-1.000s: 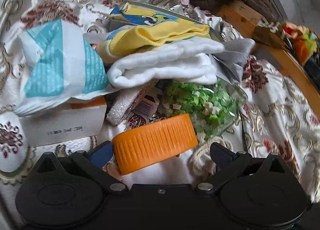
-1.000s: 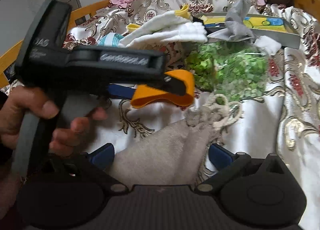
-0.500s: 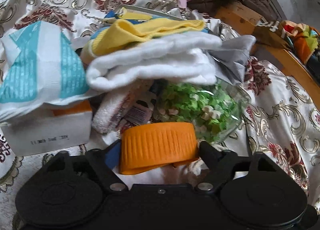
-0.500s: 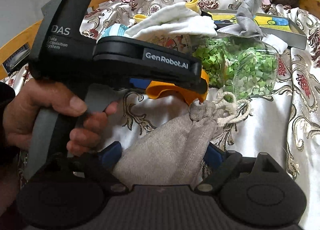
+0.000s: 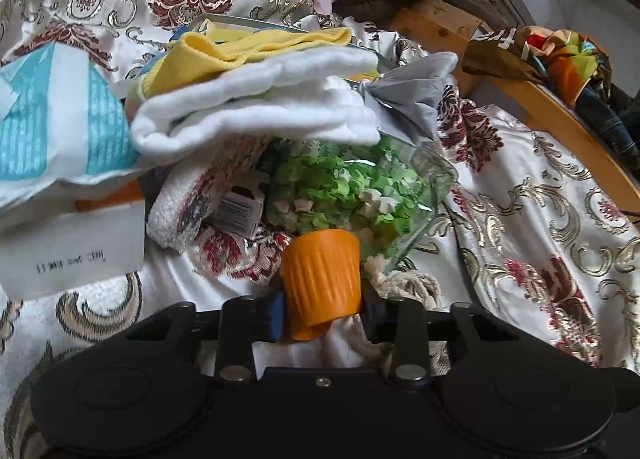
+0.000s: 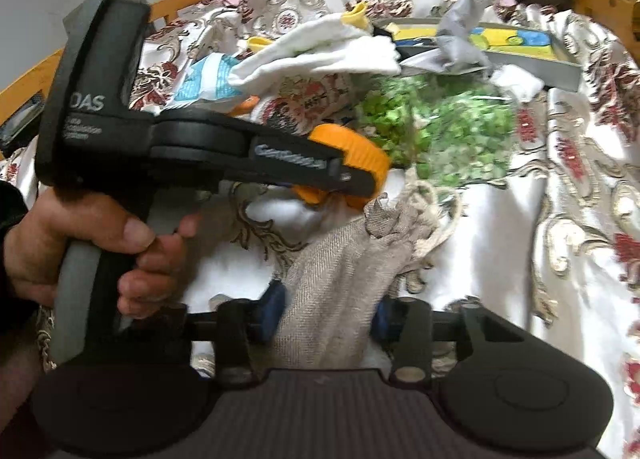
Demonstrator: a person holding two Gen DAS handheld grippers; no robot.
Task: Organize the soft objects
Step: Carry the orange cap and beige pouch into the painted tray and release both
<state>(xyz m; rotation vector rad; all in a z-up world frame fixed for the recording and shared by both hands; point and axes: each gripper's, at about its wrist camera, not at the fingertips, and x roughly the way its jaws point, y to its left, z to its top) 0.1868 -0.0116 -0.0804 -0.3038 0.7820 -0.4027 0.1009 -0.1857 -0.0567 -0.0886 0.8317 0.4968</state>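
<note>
While we clamp the left gripper [image 5: 322,309] on a squashed orange cup [image 5: 320,279] and the right gripper [image 6: 326,315] on a grey drawstring pouch [image 6: 340,291], both just above the bedspread [image 5: 540,219], we judge sorting barely begun: white towel [image 5: 256,115], yellow cloth [image 5: 248,47] and bag of green bits [image 5: 352,191] remain heaped.

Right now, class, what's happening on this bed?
A person works two handheld grippers over a cluttered bedspread. The left gripper is shut on an orange ribbed cup, squeezing it narrow. The right gripper is shut on a beige drawstring pouch. Folded white towels sit piled beyond.
</note>
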